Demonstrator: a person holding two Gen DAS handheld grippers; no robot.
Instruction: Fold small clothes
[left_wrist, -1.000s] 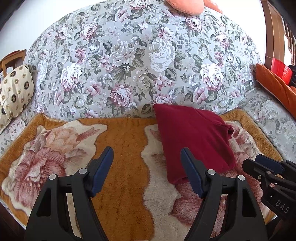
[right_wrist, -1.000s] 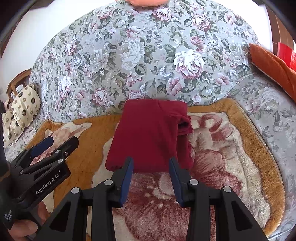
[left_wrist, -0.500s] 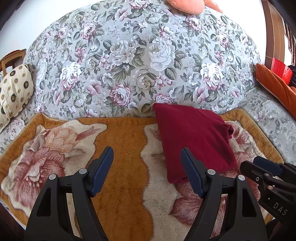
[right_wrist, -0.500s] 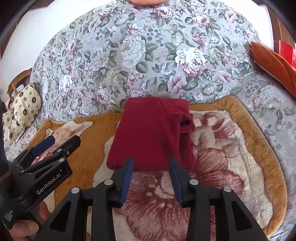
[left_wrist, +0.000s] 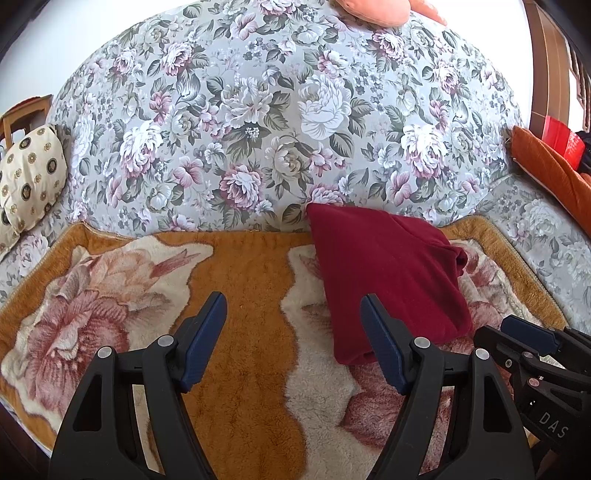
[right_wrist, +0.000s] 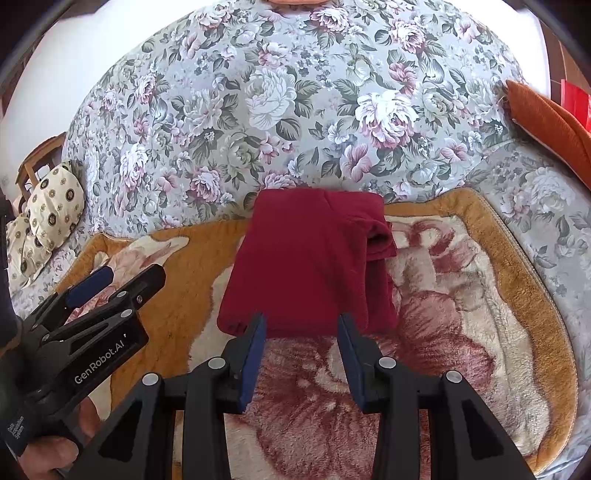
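Note:
A dark red garment (right_wrist: 310, 266) lies folded into a rectangle on the plush flowered blanket (right_wrist: 461, 295), its far edge against the sofa back. It also shows in the left wrist view (left_wrist: 388, 273), to the right of centre. My right gripper (right_wrist: 301, 325) is open and empty, just short of the garment's near edge. My left gripper (left_wrist: 293, 306) is open and empty over bare blanket (left_wrist: 240, 295), left of the garment's near corner. Each gripper shows at the edge of the other's view: the right one (left_wrist: 532, 343) and the left one (right_wrist: 110, 280).
The floral sofa back (left_wrist: 295, 110) rises behind the blanket. A cream patterned cushion (left_wrist: 29, 181) sits at the far left. An orange cushion (right_wrist: 546, 110) lies on the right armrest. Another orange cushion (left_wrist: 369, 9) rests on top of the sofa back.
The right gripper has drifted slightly left and back; the garment sits a little further right in its view. The left gripper is almost still. Both stay open.

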